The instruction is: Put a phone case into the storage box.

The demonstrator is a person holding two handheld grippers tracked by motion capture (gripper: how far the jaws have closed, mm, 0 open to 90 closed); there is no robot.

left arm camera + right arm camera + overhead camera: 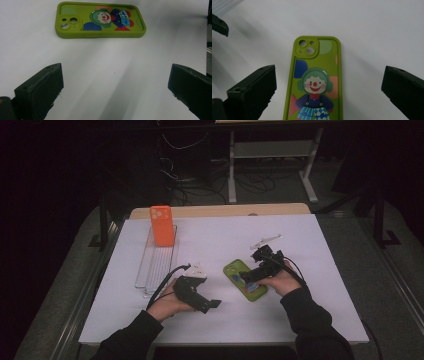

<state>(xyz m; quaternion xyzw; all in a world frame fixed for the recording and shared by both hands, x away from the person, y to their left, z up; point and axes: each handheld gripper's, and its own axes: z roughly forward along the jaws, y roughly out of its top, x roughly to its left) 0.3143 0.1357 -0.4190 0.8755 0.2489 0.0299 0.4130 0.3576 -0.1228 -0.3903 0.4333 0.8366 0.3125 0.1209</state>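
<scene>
right gripper (248,281) hovering low over the green rubbery phone case with a cartoon clown print (244,279), jaws spread wide to either side of it in the right gripper view and closed on nothing. case (313,82) lying flat, printed back up, on the white table sheet (215,245), right of centre, camera cutout pointing away from the person. left gripper (212,305) resting near the table's front edge, just beside the case's left, also gaping wide and empty, looking across bare sheet at the case (100,20) side-on. judged from the layout: one orange phone case (161,225) already standing upright at the far end of the clear ribbed plastic rack (155,265) on the left side, green one not yet lifted, so roughly halfway, with grasp, carry and slotting into the rack left to do. right hand (277,280) wrapped round its tool, wrist bent inward, forearm angling in from the lower right; left hand (167,305) gripping its handle low, forearm coming up from the bottom left, tool tipped toward the middle of the table.
</scene>
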